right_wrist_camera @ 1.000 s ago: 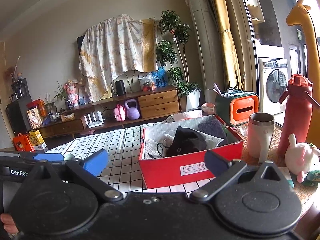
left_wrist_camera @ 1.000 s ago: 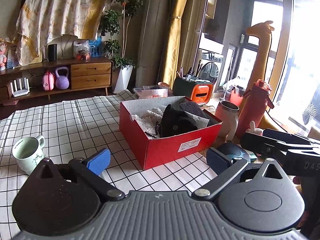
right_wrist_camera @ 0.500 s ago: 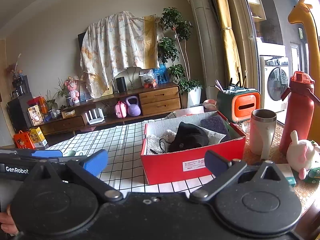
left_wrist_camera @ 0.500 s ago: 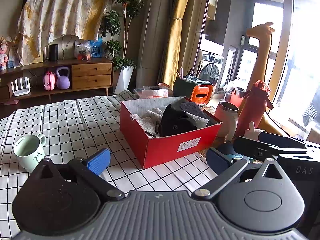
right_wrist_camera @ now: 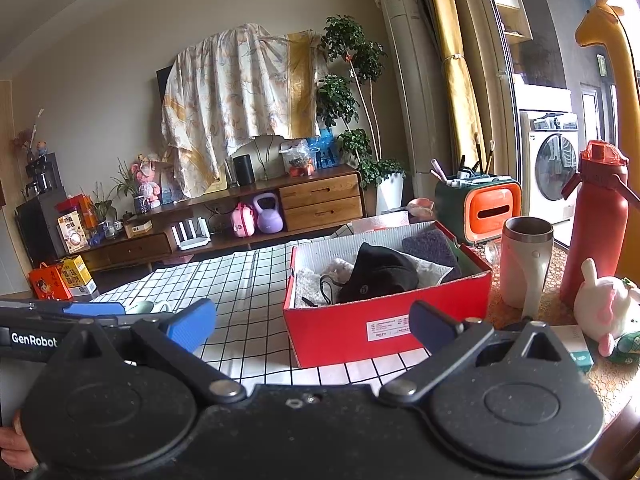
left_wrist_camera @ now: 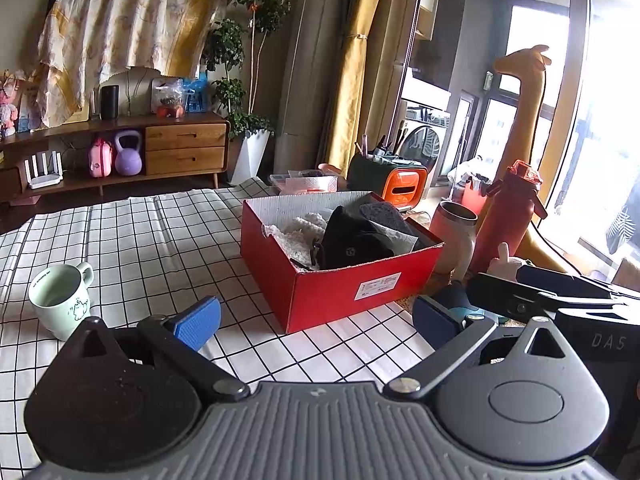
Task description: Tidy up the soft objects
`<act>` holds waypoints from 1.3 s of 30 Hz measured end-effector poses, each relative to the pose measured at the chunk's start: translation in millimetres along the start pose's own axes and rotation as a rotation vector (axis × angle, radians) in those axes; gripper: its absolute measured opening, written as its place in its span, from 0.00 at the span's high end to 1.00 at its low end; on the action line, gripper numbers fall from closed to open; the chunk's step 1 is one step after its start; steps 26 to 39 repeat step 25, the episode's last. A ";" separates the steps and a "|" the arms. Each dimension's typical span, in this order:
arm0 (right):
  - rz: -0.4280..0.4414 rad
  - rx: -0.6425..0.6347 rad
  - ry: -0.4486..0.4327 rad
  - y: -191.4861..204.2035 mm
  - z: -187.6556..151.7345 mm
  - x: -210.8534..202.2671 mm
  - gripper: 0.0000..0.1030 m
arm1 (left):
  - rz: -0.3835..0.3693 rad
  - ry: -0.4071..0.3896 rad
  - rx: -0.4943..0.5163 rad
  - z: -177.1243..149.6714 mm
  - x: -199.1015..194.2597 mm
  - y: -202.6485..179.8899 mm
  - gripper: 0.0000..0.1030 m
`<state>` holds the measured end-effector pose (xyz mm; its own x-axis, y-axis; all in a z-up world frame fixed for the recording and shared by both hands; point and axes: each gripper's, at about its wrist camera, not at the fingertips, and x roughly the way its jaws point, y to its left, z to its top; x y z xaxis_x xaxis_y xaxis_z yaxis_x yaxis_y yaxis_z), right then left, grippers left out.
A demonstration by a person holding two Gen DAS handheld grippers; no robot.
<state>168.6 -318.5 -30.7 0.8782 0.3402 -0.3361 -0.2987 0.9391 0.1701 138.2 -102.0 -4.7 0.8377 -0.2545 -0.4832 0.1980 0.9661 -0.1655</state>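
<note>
A red cardboard box (left_wrist_camera: 340,284) (right_wrist_camera: 360,326) stands on the checked tablecloth and holds soft things: a black cap (left_wrist_camera: 352,246) (right_wrist_camera: 380,276), white fluffy cloth (left_wrist_camera: 296,232) (right_wrist_camera: 308,280) and a grey-purple pad (left_wrist_camera: 384,216) (right_wrist_camera: 430,246). My left gripper (left_wrist_camera: 316,320) is open and empty, hovering in front of the box. My right gripper (right_wrist_camera: 312,322) is also open and empty, in front of the box. A white and pink plush bunny (right_wrist_camera: 608,308) lies right of the box.
A mint green mug (left_wrist_camera: 62,300) stands at the left on the tablecloth (left_wrist_camera: 140,240). Right of the box stand a steel tumbler (right_wrist_camera: 526,264), a red bottle (right_wrist_camera: 596,220) and an orange-green organizer (right_wrist_camera: 480,206). A small white box (right_wrist_camera: 576,344) lies by the bunny.
Both grippers have drawn slightly back from the box and stay open. Nothing on the table has moved.
</note>
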 end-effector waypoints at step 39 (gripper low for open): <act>0.016 -0.009 0.007 6.8 -1.6 0.0 0.00 | 0.021 -0.019 -0.001 -0.3 -8.5 -0.1 0.00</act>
